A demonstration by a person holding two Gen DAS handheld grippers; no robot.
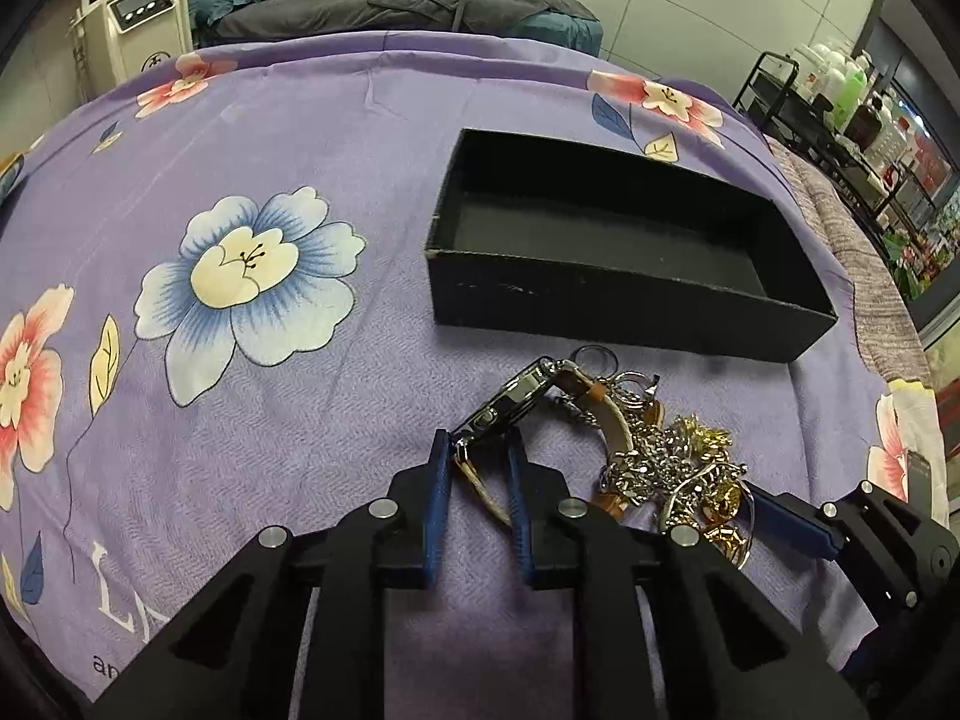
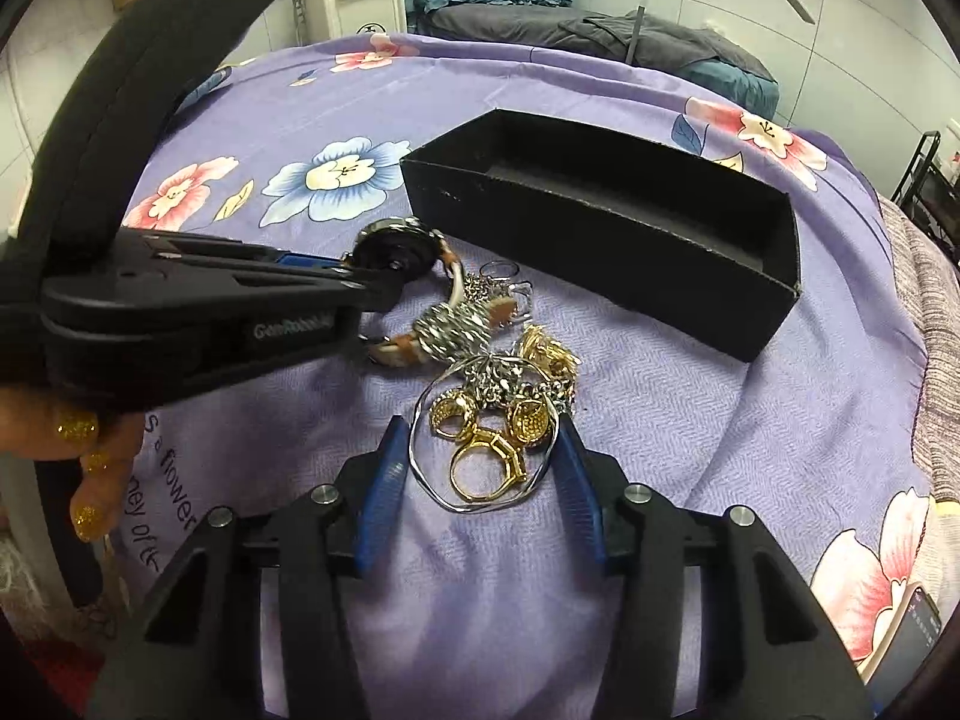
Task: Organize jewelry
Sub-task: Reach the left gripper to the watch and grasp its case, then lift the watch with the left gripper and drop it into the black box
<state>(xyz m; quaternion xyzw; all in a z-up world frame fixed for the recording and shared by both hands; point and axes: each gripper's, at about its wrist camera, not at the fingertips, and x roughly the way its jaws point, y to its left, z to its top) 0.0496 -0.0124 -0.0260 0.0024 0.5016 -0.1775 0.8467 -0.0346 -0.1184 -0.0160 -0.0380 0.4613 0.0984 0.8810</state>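
Left wrist view: the left tongs [image 1: 478, 450] are pinched on the watch [image 1: 516, 393] at the lug where its strap joins the case, at the edge of the jewelry pile [image 1: 672, 462]. The pile lies on the bed's purple sheet [image 1: 270, 420], just in front of the empty black box [image 1: 630, 306]. The step in hand looks like picking the watch out of the pile. Next, I judge, it needs a slow lift so the strap slips free of the chains, then a carry to the box.

Right wrist view: the right tongs [image 2: 477, 429] stand spread around a silver bangle [image 2: 429, 480] and gold rings [image 2: 486, 462], pads not yet pressing. They must narrow further to catch one piece. The left tongs [image 2: 354, 273] grip the watch [image 2: 393, 255] beside them.
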